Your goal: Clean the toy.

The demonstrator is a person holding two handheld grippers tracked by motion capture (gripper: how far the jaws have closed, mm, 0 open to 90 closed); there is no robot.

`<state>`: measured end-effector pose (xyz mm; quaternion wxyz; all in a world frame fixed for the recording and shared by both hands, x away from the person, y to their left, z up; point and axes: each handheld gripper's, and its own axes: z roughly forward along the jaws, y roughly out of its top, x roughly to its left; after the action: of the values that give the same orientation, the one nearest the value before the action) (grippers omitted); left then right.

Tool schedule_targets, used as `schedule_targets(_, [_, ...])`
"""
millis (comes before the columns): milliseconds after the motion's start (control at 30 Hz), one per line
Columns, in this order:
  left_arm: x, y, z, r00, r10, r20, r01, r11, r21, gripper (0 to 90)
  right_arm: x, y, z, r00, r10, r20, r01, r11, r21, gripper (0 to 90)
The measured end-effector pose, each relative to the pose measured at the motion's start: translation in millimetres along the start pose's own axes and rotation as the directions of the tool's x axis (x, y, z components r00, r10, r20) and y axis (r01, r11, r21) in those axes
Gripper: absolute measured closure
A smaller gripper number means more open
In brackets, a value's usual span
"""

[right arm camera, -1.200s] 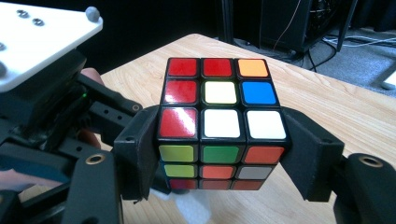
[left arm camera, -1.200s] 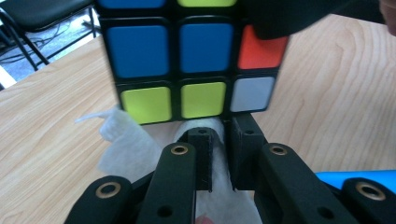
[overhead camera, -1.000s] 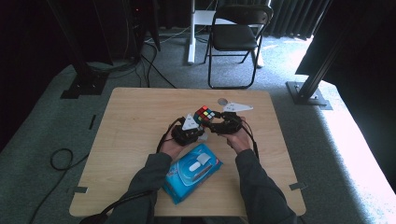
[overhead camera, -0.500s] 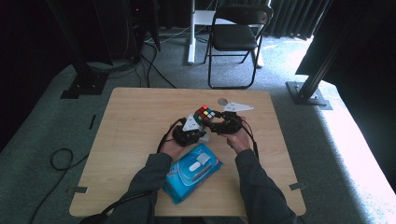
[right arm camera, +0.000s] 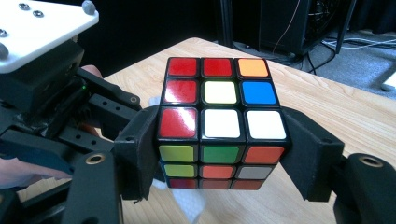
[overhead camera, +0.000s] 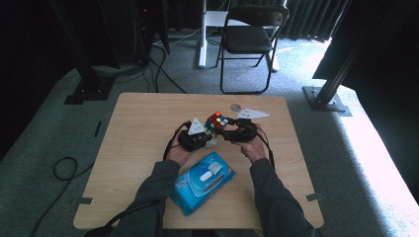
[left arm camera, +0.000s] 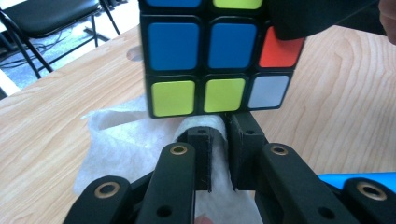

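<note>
- Cube: I hold the puzzle cube in the right gripper, whose two jaws press on opposite side faces. Gripping the sides leaves the top and the underside exposed, which I judge is the reason for this hold. In the high view the cube sits just above the middle of the table, between my two hands.
- Wipe: the left gripper has its jaws nearly together, pinching a white wipe between the pads. In the left gripper view the wipe bunches up right under the cube's lower row of yellow and white stickers; I cannot tell whether it touches them. I judge the work in hand to be wiping the cube, with the cloth brought in from the left, under the lower face.
- Supply: a blue wipe pack lies on the near part of the table, between my forearms, well within reach for a fresh sheet.
- Surroundings: a folding chair stands on the floor beyond the far edge, well apart from the work.
</note>
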<state>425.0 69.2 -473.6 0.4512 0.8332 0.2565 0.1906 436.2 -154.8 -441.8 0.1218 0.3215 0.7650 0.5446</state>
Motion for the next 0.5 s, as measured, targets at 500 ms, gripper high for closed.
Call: schedule_targets(500, [13.7,-6.8,-11.9,0.9978,-0.046,-0.047,0.045,0.9988,-0.017,80.3,-5.5,-7.3,-1.7,0.9989,-0.016,0.045,0.014,1.000,0.025,34.5])
